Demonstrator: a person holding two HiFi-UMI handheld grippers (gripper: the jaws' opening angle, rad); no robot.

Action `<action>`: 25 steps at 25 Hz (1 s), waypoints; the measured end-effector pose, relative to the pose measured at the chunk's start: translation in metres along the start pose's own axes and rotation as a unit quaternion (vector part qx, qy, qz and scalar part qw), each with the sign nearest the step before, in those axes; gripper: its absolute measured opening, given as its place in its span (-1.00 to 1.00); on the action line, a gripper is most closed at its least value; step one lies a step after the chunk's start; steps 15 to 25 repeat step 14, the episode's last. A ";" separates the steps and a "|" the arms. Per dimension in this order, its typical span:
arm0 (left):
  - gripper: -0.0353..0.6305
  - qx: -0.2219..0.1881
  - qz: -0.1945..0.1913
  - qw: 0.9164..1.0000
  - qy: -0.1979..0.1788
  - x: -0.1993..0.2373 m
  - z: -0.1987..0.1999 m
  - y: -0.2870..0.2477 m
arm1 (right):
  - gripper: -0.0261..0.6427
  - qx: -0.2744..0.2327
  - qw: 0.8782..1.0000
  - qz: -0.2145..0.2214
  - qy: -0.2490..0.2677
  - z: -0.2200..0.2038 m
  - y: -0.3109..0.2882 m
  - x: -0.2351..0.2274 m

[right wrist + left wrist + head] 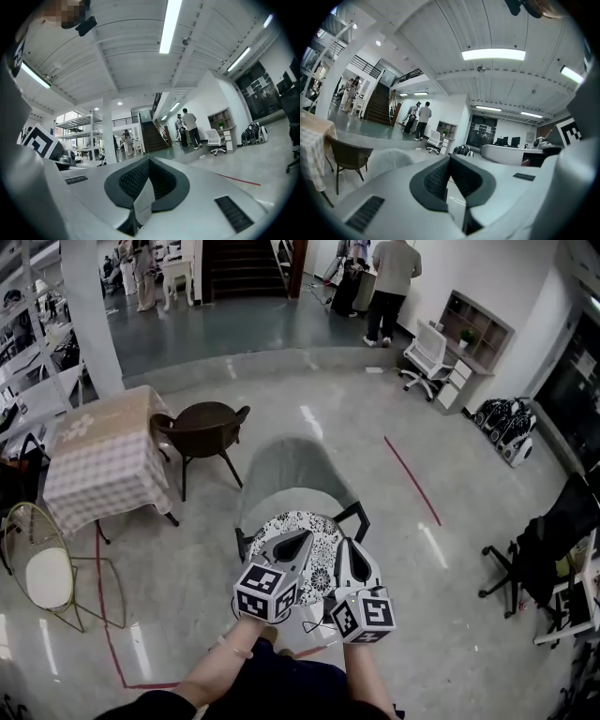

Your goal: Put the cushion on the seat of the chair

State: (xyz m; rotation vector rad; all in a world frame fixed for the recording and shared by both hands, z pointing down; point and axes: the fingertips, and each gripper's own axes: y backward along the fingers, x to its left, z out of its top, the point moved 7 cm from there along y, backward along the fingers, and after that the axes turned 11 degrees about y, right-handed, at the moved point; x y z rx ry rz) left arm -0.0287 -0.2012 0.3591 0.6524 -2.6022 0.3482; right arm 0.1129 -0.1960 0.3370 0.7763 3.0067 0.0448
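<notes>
Slippage is the risk: patterned cushion (289, 521) lies on the grey chair's (295, 470) seat, where left gripper (302, 541) or right gripper (347, 554), both clenched empty, could drag it off.

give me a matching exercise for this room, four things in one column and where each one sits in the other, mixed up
Things
1. patterned cushion
2. dark brown chair
3. white office chair
4. gold wire chair

Places
A. beside the wall shelf, far right
B. on the seat of the grey chair
C. at the left edge of the head view
D. next to the checked table

Pairs: 1-B, 2-D, 3-A, 4-C
</notes>
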 end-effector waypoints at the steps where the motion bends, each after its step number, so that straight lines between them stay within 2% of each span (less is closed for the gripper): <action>1: -0.83 0.002 -0.001 1.000 0.001 0.000 -0.001 -0.001 | -0.88 0.003 1.000 0.000 0.000 -0.001 0.001 0.000; 14: -0.83 0.024 -0.011 1.000 0.005 0.001 -0.013 -0.002 | -0.88 0.033 0.999 -0.004 -0.016 -0.014 0.005 0.003; 25: -0.83 0.024 -0.011 1.000 0.005 0.001 -0.013 -0.002 | -0.88 0.033 0.999 -0.004 -0.016 -0.014 0.005 0.003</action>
